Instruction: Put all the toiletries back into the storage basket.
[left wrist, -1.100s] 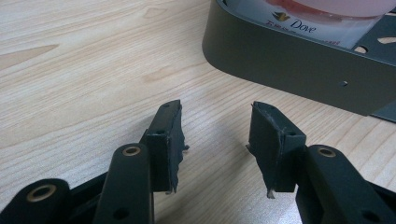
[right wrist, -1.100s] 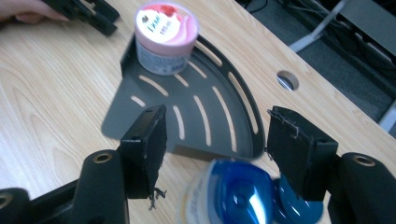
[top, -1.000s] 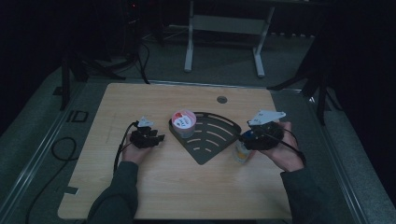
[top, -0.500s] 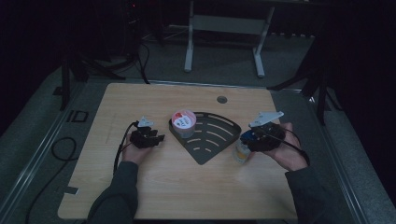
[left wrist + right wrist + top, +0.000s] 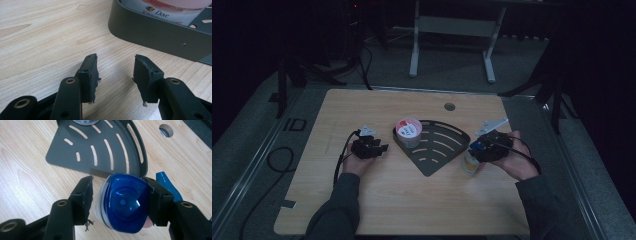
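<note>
Our right gripper (image 5: 117,195) has its jaws around the blue-capped clear plastic bottle (image 5: 123,203), which stands upright near the right edge of the wooden table (image 5: 412,200), just beside the dark grey slotted corner shelf (image 5: 105,150). One jaw touches the cap; the other is slightly off it, so we aren't clamped yet. Closing unevenly could tip the bottle or nudge it into the shelf's rim. Our left gripper (image 5: 115,72) rests open, empty.

Both forearms enter from 6 o'clock. Left gripper (image 5: 384,148) rests low, pointing toward 3 o'clock, jaws spread apart with nothing between them. Right gripper (image 5: 472,147) points toward 9 o'clock, jaws parted, one pad (image 5: 156,200) touching a blue cap (image 5: 124,203).
</note>
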`<state>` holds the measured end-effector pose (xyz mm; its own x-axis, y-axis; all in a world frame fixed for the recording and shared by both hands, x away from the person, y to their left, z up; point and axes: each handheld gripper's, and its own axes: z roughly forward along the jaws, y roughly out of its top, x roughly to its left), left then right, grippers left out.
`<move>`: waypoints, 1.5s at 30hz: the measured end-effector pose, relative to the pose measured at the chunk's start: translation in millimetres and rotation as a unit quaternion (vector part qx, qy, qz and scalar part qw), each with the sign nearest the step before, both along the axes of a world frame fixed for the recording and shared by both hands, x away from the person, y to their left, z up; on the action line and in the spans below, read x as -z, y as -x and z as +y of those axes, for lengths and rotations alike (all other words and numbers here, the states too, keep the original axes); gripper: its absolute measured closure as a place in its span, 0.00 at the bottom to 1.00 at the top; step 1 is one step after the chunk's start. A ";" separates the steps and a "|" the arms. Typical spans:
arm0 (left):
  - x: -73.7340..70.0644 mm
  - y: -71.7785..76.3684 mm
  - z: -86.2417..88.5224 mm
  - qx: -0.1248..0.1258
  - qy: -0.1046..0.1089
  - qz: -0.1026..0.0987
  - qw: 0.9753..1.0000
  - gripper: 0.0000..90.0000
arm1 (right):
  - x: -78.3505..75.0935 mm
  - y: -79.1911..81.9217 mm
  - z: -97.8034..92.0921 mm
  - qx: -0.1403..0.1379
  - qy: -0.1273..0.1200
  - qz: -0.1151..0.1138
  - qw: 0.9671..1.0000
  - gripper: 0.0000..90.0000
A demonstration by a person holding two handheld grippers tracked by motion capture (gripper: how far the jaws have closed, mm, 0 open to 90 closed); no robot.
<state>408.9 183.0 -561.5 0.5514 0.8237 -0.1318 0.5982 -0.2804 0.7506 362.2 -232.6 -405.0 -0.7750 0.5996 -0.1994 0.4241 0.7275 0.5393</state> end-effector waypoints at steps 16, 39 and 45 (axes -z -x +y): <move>0.0 -0.3 0.6 0.001 0.001 0.001 1.000 0.60 | 8.7 -12.3 5.3 -0.002 0.032 0.044 0.999 0.52; 0.0 -0.7 1.6 0.003 0.004 0.003 1.000 0.60 | 20.3 -31.2 16.4 -0.001 0.078 0.120 0.990 0.56; 0.0 -0.7 1.6 0.003 0.005 0.003 1.000 0.60 | 19.5 -34.0 17.4 -0.003 0.083 0.133 0.988 0.57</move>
<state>409.6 184.7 -561.5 0.5560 0.8189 -0.1426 0.6007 -0.2772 0.7499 396.2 -215.2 -424.5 -0.8162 0.5716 -0.0841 0.5306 0.7992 0.2823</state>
